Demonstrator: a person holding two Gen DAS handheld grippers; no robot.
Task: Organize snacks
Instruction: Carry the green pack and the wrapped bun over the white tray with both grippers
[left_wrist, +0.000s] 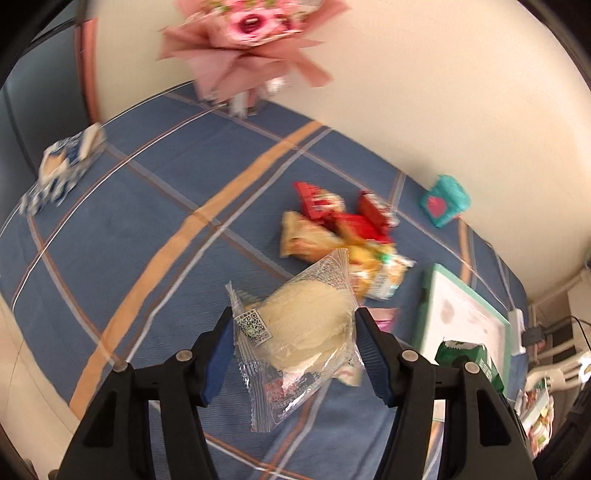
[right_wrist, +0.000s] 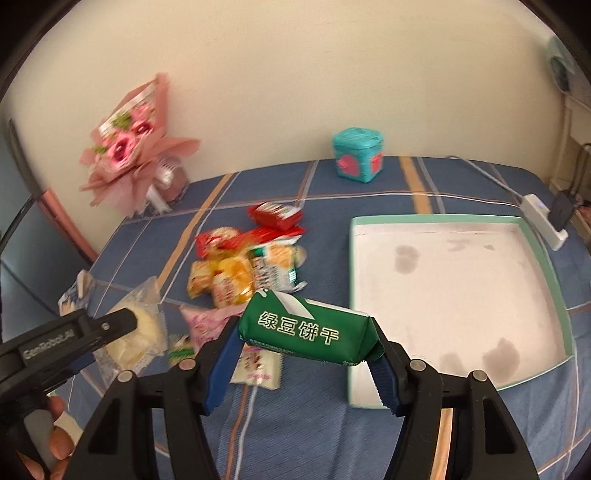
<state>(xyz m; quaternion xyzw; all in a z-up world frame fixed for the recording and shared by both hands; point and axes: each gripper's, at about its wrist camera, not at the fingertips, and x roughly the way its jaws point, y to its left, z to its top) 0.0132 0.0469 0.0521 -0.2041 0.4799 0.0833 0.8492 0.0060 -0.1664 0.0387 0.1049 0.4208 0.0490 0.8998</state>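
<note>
My left gripper is shut on a clear packet of pale round pastry and holds it above the blue plaid cloth. The same packet and left gripper show at the left of the right wrist view. My right gripper is shut on a green biscuit packet, also seen in the left wrist view, and holds it just left of a shallow white tray with a mint rim. A pile of red, yellow and green snack packets lies in the middle.
A teal box with pink hearts stands by the wall. A pink bouquet leans at the back left. A white power strip and cable lie at the right. A blue and white packet lies at the far left. Pink and white packets lie under my right gripper.
</note>
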